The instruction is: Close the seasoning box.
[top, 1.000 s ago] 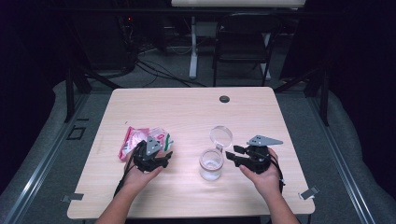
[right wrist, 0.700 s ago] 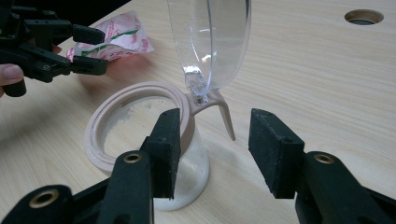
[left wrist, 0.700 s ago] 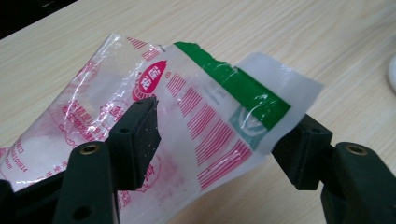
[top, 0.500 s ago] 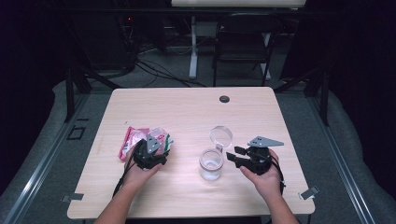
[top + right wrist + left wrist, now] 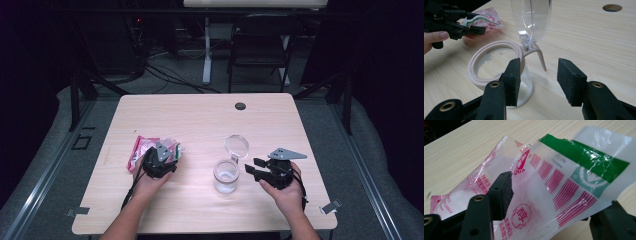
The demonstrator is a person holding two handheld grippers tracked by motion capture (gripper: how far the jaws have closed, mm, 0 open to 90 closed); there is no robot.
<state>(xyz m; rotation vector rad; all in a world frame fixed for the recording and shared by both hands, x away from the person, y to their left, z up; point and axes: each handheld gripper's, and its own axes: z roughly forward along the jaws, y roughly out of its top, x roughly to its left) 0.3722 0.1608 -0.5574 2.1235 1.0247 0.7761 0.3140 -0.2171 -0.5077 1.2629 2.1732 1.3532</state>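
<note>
left gripper (image 5: pixel 167 159) sits over the pink and green plastic packet (image 5: pixel 142 150) at the table's (image 5: pixel 200 120) left, jaws spread around it, while the right gripper (image 5: pixel 252 167) hangs wide open just right of the clear jar (image 5: pixel 225 176) with its lid (image 5: pixel 236 146) flipped up.

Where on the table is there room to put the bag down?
The table is bare along its far half, between the round hole and the bag. Another free patch lies between bag and jar. It is crowded around the jar, by the right gripper.
</note>
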